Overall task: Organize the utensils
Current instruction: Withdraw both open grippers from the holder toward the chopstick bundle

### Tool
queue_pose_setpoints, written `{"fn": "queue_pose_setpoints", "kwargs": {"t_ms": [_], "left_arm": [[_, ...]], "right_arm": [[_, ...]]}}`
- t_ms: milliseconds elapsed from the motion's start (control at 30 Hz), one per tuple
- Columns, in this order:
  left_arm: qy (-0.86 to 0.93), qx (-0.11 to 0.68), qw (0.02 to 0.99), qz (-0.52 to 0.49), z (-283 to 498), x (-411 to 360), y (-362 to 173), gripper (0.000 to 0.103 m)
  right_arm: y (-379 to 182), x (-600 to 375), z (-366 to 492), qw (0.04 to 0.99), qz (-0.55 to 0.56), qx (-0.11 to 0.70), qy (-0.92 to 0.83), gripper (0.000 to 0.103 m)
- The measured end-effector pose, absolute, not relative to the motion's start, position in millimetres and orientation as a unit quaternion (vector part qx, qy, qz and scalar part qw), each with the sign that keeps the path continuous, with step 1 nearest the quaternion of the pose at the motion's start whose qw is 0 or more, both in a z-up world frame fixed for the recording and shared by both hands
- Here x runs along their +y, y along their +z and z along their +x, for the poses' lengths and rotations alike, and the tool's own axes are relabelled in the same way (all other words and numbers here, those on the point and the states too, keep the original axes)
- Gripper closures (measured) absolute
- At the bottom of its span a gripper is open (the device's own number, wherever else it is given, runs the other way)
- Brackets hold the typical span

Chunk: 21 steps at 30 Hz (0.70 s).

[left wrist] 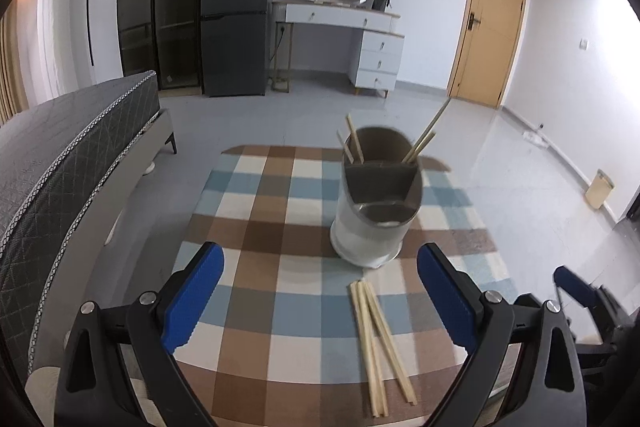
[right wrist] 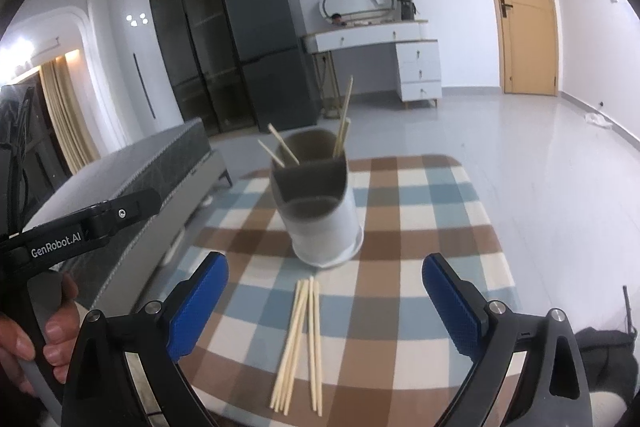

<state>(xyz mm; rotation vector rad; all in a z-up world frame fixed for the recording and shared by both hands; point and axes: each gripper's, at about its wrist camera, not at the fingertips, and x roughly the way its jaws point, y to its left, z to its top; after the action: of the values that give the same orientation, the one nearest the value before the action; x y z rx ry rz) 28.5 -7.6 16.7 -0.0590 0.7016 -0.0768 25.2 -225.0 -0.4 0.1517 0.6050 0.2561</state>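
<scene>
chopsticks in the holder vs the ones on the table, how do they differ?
The chopsticks in the holder stand tilted, lower ends hidden inside; the chopsticks on the table lie flat, fully visible. Those in the holder split into two leaning pairs; those on the table lie bunched in front of it. Both are pale wood and ungripped.

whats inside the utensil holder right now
The utensil holder has four chopsticks leaning in its rear compartment. The front compartment shows nothing inside. The chopsticks' lower ends are hidden by the divider.

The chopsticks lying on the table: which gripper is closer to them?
Right, narrowly. The right gripper is centred over the loose chopsticks; the left gripper sits slightly to their left.
</scene>
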Motion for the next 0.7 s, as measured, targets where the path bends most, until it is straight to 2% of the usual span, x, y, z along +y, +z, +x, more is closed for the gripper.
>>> {"fn": "queue_pose_setpoints", "kwargs": {"t_ms": [533,700], "left_arm": [[-0.017,0.477,0.874,-0.095,68,16,-59,0.008],[-0.003,0.492,0.866,-0.095,77,20,-65,0.008]], "right_arm": [[-55,-215,57,0.905,0.057,0.404,0.121,0.005],[-72,-209,73,0.889,0.045,0.44,0.118,0.006]]}}
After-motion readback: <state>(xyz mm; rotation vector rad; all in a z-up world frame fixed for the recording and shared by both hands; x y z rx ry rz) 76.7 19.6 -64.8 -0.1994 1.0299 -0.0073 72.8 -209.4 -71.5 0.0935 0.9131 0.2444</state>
